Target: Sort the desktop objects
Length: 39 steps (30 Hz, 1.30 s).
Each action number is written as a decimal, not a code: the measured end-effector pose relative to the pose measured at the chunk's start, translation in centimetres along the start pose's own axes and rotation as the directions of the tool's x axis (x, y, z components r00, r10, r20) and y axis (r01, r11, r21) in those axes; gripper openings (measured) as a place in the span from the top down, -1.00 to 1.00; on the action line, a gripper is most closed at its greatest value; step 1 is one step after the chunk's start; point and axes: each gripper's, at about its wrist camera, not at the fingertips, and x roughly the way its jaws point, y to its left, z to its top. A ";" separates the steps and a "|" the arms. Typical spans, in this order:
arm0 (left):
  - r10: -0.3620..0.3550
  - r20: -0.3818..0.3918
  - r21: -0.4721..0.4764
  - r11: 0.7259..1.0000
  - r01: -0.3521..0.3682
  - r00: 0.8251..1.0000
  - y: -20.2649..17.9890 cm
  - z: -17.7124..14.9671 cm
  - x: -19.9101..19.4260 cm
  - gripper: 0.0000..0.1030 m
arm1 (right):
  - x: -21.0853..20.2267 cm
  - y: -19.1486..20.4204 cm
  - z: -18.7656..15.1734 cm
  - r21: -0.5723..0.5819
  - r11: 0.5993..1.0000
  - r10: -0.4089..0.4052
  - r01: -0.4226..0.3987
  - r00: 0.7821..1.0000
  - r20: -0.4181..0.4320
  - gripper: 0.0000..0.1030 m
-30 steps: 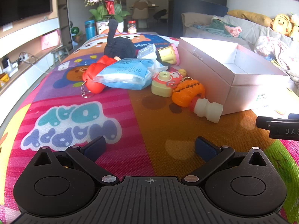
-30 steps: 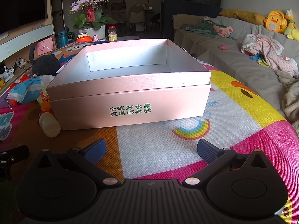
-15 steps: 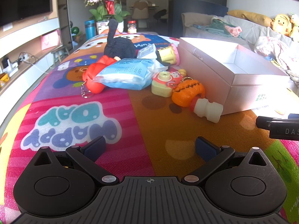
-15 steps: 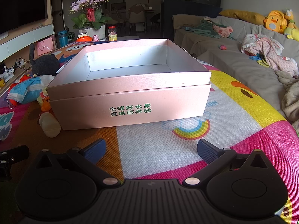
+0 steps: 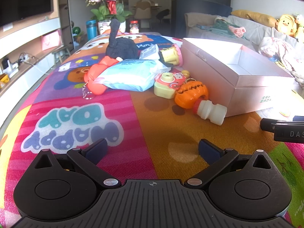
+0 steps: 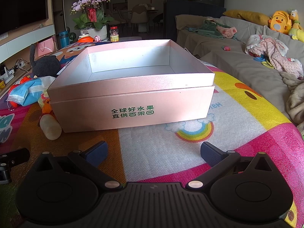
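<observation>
A pink open box (image 6: 131, 96) with green writing stands on the colourful mat; it shows empty, also in the left wrist view (image 5: 237, 76). Left of it lies a heap: a small white bottle (image 5: 210, 112), an orange pumpkin toy (image 5: 191, 95), a yellow toy camera (image 5: 167, 84), a blue tissue pack (image 5: 129, 74), a red toy (image 5: 96, 77), a black plush (image 5: 121, 47) and a yellow cup toy (image 5: 171, 56). My left gripper (image 5: 153, 149) is open and empty, short of the heap. My right gripper (image 6: 153, 153) is open and empty, in front of the box.
The mat (image 5: 76, 121) covers a low table. A sofa (image 6: 237, 60) with clothes and plush toys runs along the right. A flower pot (image 6: 93, 30) and a jar (image 6: 114, 35) stand at the far end. A TV shelf (image 5: 22, 38) is at left.
</observation>
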 end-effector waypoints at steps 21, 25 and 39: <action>-0.012 -0.038 -0.001 1.000 0.012 0.999 0.2 0.4 -0.2 -1.00 | -0.7 -0.6 0.4 -0.047 0.997 0.056 -0.060 0.995 -0.083 -1.00; -0.009 -0.043 0.014 1.000 0.010 0.999 0.0 0.5 0.1 -1.00 | -0.6 -0.5 0.5 -0.051 0.997 0.061 -0.065 0.994 -0.092 -1.00; -0.076 0.089 0.100 0.993 0.067 0.993 -0.7 2.7 -0.8 -1.00 | -0.1 -6.5 7.7 0.127 0.988 0.074 -0.089 0.990 0.116 -1.00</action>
